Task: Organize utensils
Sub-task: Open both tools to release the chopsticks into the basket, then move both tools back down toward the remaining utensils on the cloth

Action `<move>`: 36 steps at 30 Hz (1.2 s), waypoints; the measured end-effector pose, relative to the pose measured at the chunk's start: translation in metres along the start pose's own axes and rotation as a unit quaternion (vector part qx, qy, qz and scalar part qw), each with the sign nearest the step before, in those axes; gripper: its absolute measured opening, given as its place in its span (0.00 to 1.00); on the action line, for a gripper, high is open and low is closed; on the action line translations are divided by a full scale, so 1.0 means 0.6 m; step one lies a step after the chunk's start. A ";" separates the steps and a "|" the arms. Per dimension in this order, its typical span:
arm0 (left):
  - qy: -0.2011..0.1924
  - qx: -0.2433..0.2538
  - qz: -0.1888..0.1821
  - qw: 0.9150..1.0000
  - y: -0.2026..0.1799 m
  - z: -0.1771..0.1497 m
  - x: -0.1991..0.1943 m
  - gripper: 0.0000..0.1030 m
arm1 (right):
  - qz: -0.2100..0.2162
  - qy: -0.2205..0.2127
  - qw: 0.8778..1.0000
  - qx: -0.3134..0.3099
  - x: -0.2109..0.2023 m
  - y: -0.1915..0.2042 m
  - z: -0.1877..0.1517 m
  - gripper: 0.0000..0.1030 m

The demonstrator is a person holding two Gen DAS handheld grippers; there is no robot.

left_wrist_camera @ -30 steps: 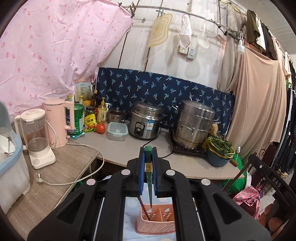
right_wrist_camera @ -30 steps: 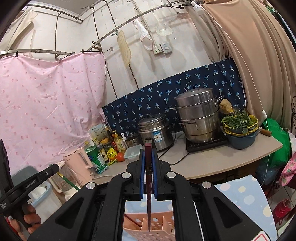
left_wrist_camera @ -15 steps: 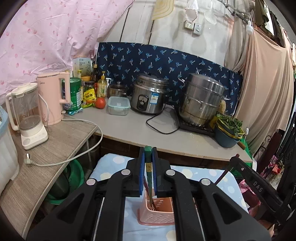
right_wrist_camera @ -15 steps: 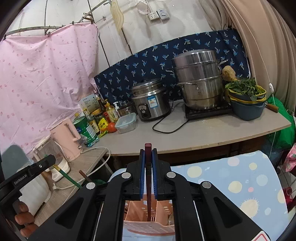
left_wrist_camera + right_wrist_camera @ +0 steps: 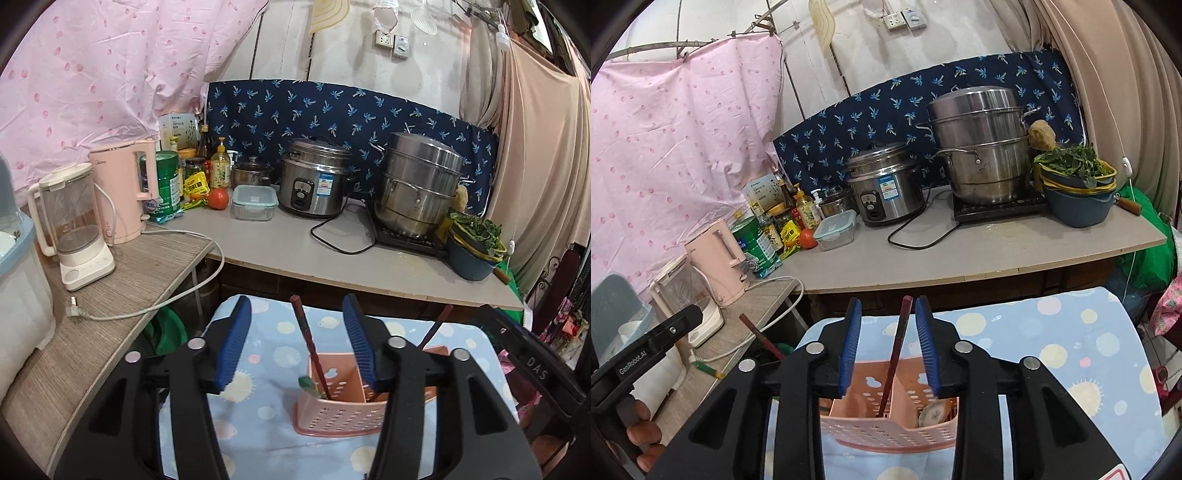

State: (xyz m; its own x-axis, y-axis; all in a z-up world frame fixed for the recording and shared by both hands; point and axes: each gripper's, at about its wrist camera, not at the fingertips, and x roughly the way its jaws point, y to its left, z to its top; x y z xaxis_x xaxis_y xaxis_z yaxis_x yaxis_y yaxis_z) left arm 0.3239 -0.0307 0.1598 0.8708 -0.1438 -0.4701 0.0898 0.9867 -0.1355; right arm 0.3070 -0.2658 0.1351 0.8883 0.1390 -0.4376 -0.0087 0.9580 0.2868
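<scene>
Presently: left claw point(image 5: 293, 345) opening, dark chopstick point(image 5: 309, 347) released between its pads, leaning upright in pink basket point(image 5: 341, 413). Right claw point(image 5: 890, 345) opening, second chopstick point(image 5: 894, 350) free, upright, in basket's left compartment directly below.

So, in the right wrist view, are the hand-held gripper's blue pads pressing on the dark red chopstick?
No: the dark red chopstick stands in the pink basket with clear gaps to both pads.

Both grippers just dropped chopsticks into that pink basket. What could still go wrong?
The chopstick leans between the right gripper's opening jaws; pulling back carelessly might snag it and tip it out. The same goes for the left gripper and its chopstick. The light basket might get dragged along.
</scene>
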 end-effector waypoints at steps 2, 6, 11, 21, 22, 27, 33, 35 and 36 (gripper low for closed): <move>0.001 0.007 0.004 1.000 -0.004 -0.006 -0.010 0.50 | 0.000 0.001 1.000 -0.006 -0.013 0.004 -0.005 0.33; 0.008 0.015 0.013 1.000 -0.008 -0.020 -0.030 0.53 | 0.000 0.008 1.000 -0.021 -0.042 0.015 -0.023 0.35; 0.014 0.030 0.027 0.999 -0.012 -0.044 -0.059 0.55 | 0.001 0.026 0.999 -0.024 -0.084 0.022 -0.061 0.37; 0.061 0.037 0.029 0.997 0.005 -0.155 -0.123 0.63 | -0.033 0.063 0.995 -0.065 -0.182 0.027 -0.187 0.37; 0.067 0.042 0.030 0.996 0.006 -0.172 -0.129 0.63 | -0.036 0.069 0.995 -0.068 -0.189 0.027 -0.200 0.37; 0.091 0.063 0.033 0.993 0.011 -0.243 -0.156 0.63 | -0.035 0.107 0.992 -0.060 -0.217 0.017 -0.269 0.37; 0.124 0.060 0.027 0.990 0.022 -0.313 -0.179 0.63 | -0.051 0.136 0.987 -0.062 -0.242 0.012 -0.346 0.37; 0.134 0.061 0.031 0.989 0.024 -0.338 -0.185 0.63 | -0.055 0.149 0.985 -0.064 -0.246 0.011 -0.375 0.37; 0.137 0.063 0.031 0.988 0.022 -0.349 -0.187 0.63 | -0.057 0.154 0.984 -0.065 -0.248 0.010 -0.387 0.37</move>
State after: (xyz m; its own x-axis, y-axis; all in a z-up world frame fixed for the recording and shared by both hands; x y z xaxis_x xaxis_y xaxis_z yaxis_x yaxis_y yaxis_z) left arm 0.1261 -0.0172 0.0279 0.7145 -0.0800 -0.6950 0.1142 0.9935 0.0031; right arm 0.0684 -0.2224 0.0041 0.7058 0.0782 -0.7041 0.0072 0.9930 0.1175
